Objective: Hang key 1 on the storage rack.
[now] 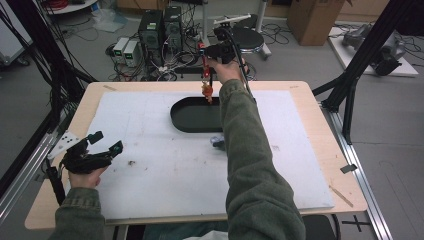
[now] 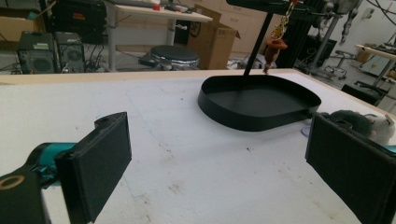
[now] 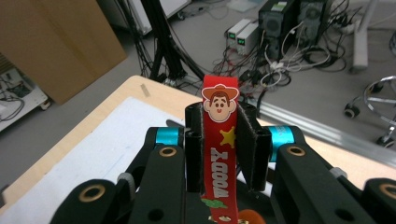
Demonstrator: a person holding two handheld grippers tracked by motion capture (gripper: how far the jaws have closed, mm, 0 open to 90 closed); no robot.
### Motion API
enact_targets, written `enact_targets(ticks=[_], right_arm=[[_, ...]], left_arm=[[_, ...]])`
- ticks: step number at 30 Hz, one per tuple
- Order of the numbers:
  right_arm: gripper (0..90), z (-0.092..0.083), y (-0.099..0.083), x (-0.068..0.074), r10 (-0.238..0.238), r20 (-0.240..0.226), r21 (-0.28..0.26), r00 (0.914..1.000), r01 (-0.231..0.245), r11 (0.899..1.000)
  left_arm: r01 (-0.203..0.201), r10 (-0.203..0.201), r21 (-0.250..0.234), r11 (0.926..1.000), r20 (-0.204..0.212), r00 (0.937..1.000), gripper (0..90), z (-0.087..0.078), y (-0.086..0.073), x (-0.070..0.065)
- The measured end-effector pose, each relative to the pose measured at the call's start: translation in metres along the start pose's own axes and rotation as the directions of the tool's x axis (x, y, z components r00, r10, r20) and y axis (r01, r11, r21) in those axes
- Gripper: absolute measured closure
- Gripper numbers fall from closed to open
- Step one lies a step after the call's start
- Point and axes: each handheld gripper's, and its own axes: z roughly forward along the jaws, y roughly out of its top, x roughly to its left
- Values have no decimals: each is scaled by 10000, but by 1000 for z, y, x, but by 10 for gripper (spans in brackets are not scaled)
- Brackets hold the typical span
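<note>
At the far edge of the table (image 1: pixel 310 150), right gripper (image 1: pixel 207 65) is raised above the far end of the black tray (image 1: pixel 192 117), jaws clamped flat on a red strap (image 3: pixel 219 154) with a cowboy face and "WOODY" printed on it. Strap pinched near its top; rest hangs straight down, long axis vertical, with a small orange charm (image 1: pixel 206 90) dangling at the bottom. From the left gripper view, charm (image 2: pixel 275 44) hangs above the tray's far rim (image 2: pixel 261 79), apparently not touching it; whether it sits inside the rim line or just past it, cannot tell for sure.

Left gripper (image 1: pixel 102 147) rests near the left front corner of the white mat (image 1: pixel 150 165), jaws wide, nothing between them, pointed across the mat toward the tray, well apart from it. A small grey plush toy (image 2: pixel 355 121) lies on the mat just beside the tray's near side, partly behind the right sleeve in the high view.

Key relation: tray floor is directly below and slightly toward the person from the hanging strap. Likely next step is lowering or dropping the strap into the tray, so only a short pull back toward the person plus descent seems needed. Right hand is the one on it; left is far off and idle.
</note>
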Motion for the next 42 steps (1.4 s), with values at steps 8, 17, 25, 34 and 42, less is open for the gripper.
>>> enact_targets(ticks=[8, 17, 25, 34, 42], right_arm=[[748, 6, -1, -2, 205, 126, -398, 9997, -200, 9990], [748, 15, -2, -8, 716, 186, -1185, 9973, -689, 9906], [380, 22, -1, -10, 582, 209, -919, 9981, -561, 9942], [8, 15, -2, -9, 105, 626, 104, 9980, -112, 9999], [8, 2, -6, -4, -621, 523, 773, 9967, 580, 9953]], left_arm=[[72, -72, 13, 10000, 137, 9999, 73, 0, 0, 0], [32, -33, 98, 9999, 78, 10000, 73, 1, 0, 2], [33, -34, 55, 10000, 64, 10000, 73, 2, -1, 2], [-13, 13, 46, 10000, 25, 10000, 73, 1, 0, 1], [-69, 69, 81, 9999, 8, 10000, 73, 1, 0, 0]])
